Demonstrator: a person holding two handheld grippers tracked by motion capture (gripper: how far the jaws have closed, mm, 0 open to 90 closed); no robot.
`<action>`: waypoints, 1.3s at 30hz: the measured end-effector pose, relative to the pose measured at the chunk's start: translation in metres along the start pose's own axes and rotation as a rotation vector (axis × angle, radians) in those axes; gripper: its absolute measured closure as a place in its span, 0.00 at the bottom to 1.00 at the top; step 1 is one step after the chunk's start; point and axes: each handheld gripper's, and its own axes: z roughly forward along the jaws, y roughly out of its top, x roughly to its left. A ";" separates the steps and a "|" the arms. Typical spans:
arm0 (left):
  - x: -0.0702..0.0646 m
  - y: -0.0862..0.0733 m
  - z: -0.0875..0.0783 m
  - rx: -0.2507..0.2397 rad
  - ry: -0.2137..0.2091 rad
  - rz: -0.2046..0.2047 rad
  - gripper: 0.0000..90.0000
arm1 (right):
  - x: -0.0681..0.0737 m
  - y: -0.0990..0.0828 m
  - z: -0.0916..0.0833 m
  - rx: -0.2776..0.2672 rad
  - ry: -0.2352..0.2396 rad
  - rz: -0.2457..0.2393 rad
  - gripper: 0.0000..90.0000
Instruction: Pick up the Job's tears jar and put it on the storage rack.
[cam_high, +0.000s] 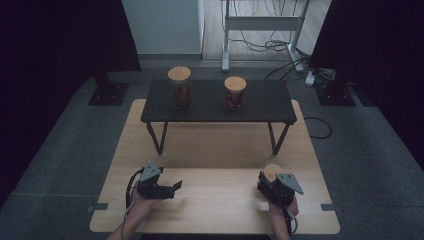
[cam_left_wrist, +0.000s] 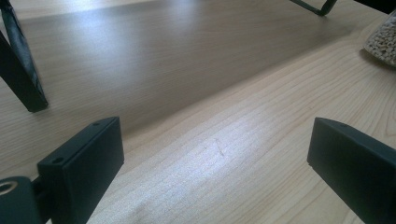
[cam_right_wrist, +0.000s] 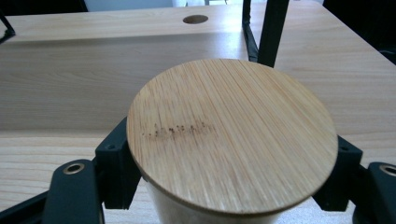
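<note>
Grasp step in hand — my right gripper pinches the bamboo-lidded jar at the near right of the wooden table. Left gripper idles, jaws spread, empty. Next I judge: straight lift, kept upright — likely toward the black shelf.

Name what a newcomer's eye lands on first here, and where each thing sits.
First, the round bamboo lid of a jar clamped between the right gripper jaws at the light wooden table's near right. Next, two bamboo-lidded glass jars of reddish contents stand on the low black shelf beyond. The left gripper gapes empty.
</note>
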 end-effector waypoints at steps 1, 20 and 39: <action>0.000 0.000 0.000 -0.001 0.000 0.000 0.04 | 0.000 0.000 -0.001 -0.005 0.002 0.001 0.28; 0.001 0.000 -0.002 -0.008 0.004 -0.003 0.04 | 0.001 0.001 -0.013 -0.061 0.031 -0.001 0.28; 0.001 0.000 -0.002 -0.007 0.003 -0.003 0.04 | -0.001 0.002 -0.025 -0.108 0.050 0.004 0.28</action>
